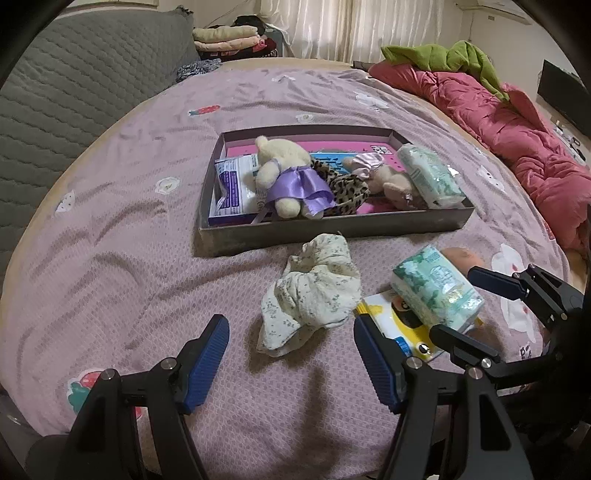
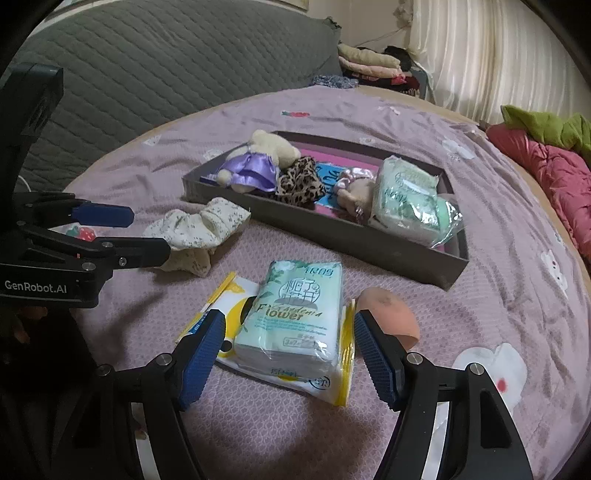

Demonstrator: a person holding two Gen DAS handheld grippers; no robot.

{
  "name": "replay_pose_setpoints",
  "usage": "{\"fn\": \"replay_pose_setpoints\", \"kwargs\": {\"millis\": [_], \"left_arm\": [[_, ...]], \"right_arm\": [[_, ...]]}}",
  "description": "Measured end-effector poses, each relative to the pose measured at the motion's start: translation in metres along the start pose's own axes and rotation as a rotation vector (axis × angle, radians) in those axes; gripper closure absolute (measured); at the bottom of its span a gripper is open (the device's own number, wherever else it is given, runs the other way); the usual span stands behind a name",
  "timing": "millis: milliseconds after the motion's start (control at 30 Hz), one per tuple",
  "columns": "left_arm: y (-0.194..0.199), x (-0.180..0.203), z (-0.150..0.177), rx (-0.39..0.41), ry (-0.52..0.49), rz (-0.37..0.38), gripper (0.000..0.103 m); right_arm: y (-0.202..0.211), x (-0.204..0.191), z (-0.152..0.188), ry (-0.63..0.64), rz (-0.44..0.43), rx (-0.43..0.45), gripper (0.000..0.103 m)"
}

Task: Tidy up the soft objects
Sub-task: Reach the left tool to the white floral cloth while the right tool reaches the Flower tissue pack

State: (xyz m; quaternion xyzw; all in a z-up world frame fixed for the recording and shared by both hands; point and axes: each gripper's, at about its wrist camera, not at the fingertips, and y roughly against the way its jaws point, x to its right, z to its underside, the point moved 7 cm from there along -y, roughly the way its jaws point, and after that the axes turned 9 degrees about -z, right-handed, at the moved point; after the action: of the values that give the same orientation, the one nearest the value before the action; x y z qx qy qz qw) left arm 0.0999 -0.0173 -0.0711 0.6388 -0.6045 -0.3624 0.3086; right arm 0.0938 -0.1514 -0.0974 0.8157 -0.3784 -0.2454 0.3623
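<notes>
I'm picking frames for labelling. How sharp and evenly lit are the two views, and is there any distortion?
Left wrist: strong fisheye bending, dark vignette corners, floral scrunchie sharp, soft shadow beneath the left tool. Right wrist: same curvature, tissue pack print legible, mild glare on its wrapper, curtain bright.

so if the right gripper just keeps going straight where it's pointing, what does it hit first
Most likely the green tissue pack, lying on the yellow packet between the open right gripper fingers; depth is hard to judge.

We see soft, dim indoor light, brightest at the pale pleated curtains (image 1: pixel 351 26). Faint shadows lie on the mauve textured bedspread (image 1: pixel 129 258). Fisheye bending curves the edges, with dark corners; focus stays fairly sharp.
</notes>
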Motion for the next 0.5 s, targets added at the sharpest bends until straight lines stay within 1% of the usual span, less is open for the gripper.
{"fn": "replay_pose_setpoints", "kwargs": {"millis": [167, 233, 400, 500], "left_arm": [[-0.006, -0.005, 0.001, -0.008, 0.009, -0.012, 0.033], [-0.008, -0.006, 0.001, -0.011, 0.015, -0.011, 0.033], [-0.013, -0.008, -0.001, -0.016, 0.023, -0.010, 0.033], [-0.016, -0.007, -0.002, -0.016, 0.022, -0.008, 0.033]], "right_arm": [[-0.009, 0.007, -0.002, -0.042, -0.013, -0.002, 0.029], [-0.012, 0.011, -0.004, -0.047, 0.003, 0.006, 0.029], [-0.021, 0.006, -0.008, 0.000, 0.030, 0.000, 0.029], [-0.028, 0.002, -0.006, 0.044, 0.056, -0.027, 0.029]]}}
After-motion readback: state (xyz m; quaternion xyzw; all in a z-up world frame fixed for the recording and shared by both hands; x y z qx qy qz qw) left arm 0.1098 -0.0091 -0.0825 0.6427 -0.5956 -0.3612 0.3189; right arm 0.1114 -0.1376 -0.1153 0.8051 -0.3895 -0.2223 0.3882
